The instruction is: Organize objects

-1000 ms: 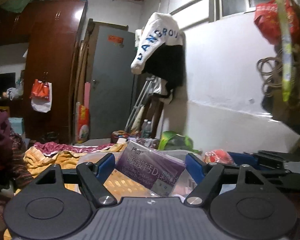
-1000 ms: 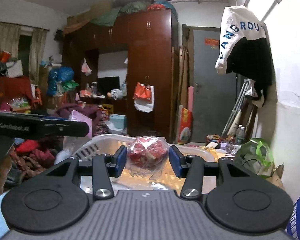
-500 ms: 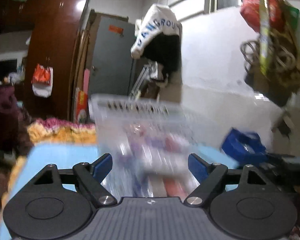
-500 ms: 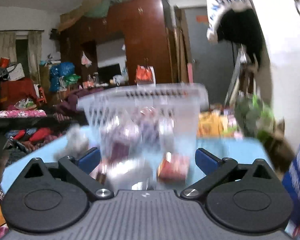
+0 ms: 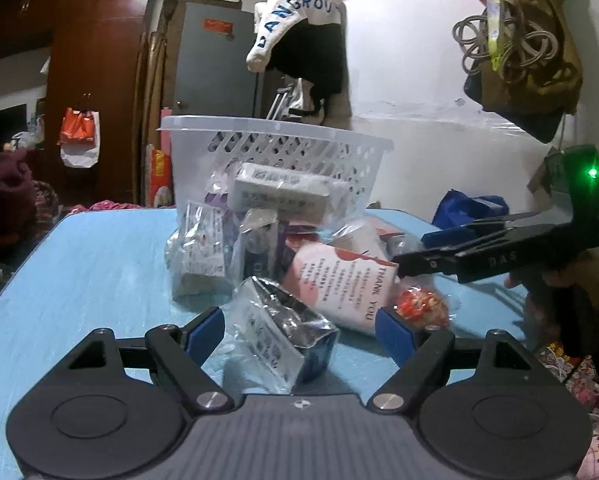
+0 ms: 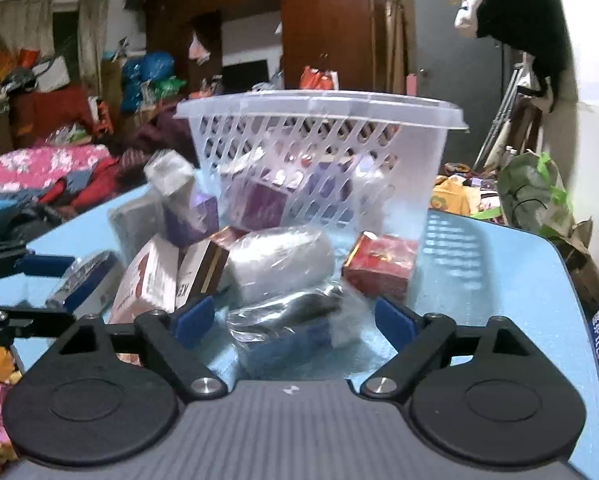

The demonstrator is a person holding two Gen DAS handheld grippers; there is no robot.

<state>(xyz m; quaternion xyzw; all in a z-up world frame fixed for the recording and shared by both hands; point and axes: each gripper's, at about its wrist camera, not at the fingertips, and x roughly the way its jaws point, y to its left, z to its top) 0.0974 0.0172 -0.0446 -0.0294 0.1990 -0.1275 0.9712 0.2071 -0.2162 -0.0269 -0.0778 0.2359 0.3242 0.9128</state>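
Note:
A clear plastic basket (image 5: 275,148) (image 6: 319,120) stands on the blue table (image 5: 99,264), with several bagged boxes inside. In front of it lies a pile of bagged items: a pink "THANK YOU" box (image 5: 347,284), a red snack bag (image 5: 421,304), a red box (image 6: 379,268) and a wrapped white roll (image 6: 279,260). My left gripper (image 5: 299,332) is open around a bagged dark-blue box (image 5: 275,340), its right pad clear of it. My right gripper (image 6: 295,322) has its jaws closing around a bagged dark item (image 6: 299,316), pads apart from it. Each gripper shows in the other's view: right (image 5: 431,248), left (image 6: 65,280).
A white wall (image 5: 419,80) runs along the right of the table, with bags and coiled cord (image 5: 511,40) hanging on it. A blue bag (image 5: 467,208) lies by the wall. Beyond the table are a dark wardrobe (image 5: 99,60), a door and heaped clothes (image 6: 39,172).
Both grippers came down from above the basket to the table in front of it. The purple pack and the red bag they held are gone from the jaws, which stand wider.

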